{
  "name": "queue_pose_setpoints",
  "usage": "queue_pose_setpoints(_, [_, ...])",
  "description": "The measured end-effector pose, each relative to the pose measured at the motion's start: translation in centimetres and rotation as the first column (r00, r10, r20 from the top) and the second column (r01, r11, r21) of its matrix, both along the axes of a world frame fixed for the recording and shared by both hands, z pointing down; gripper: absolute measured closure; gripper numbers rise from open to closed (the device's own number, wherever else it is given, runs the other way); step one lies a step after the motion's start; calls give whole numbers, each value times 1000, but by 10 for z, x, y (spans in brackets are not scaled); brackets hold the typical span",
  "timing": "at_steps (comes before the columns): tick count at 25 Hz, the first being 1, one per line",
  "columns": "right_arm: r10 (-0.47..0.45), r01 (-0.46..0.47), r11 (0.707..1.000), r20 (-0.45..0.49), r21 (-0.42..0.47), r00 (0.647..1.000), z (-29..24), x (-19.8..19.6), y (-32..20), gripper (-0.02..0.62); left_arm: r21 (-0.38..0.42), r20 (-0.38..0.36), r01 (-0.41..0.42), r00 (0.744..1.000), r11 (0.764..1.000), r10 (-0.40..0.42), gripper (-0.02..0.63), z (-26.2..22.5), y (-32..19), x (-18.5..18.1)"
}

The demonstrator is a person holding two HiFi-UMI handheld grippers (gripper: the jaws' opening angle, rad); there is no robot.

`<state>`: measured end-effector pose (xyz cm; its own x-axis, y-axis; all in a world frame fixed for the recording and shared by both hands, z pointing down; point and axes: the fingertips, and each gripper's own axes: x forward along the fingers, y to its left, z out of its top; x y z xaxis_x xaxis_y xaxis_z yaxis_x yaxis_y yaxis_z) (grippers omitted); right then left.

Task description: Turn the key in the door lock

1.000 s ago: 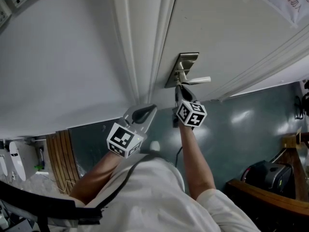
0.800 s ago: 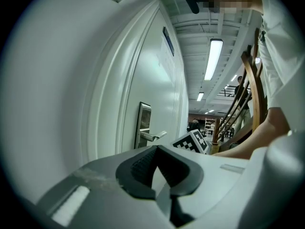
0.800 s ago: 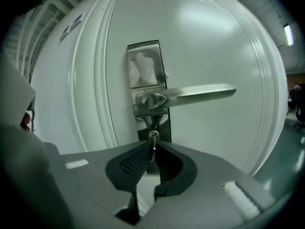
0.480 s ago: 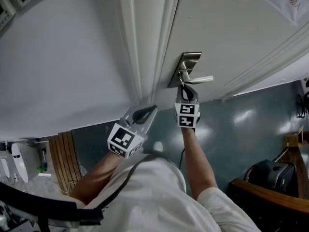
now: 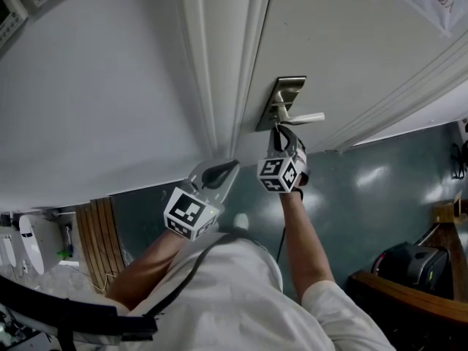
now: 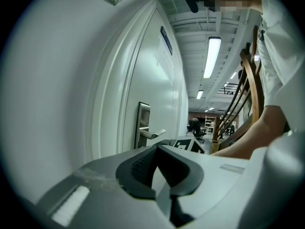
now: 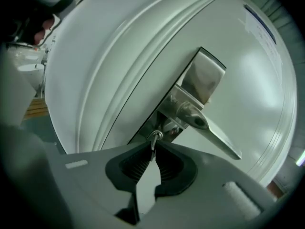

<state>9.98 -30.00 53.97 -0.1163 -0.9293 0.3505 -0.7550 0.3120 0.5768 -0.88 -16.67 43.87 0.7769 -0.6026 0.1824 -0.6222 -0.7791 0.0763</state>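
The right gripper (image 7: pixel 153 152) has its ribbed black jaws clamped on the small metal key (image 7: pixel 153 138). The key sticks out of the rectangular brushed-steel lock plate (image 7: pixel 204 75) on the smooth white door (image 7: pixel 252 66), just below the flat, tapering lever handle (image 7: pixel 212 130). The left gripper (image 6: pixel 159 150) hangs away from the plate, jaws together and empty.

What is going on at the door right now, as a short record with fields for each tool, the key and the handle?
right tool: shut on the key, at the lock plate
left tool: jaws together, empty, apart from the door
key: in the lock, under the lever
door handle: metal lever, untouched
lock plate: metal, on the white door
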Motion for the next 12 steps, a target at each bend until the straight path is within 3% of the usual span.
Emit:
queue_pose_setpoints(6, [-65,76,997,-247,33,967,-1,0,8,548,10,7,8,1000,1000,-8,600,-4,9,3])
queue_pose_setpoints(12, [-155,197,980,-546,19,823,9,-3,5,545,10,7,7,1000,1000,-7,600,-2,9,1])
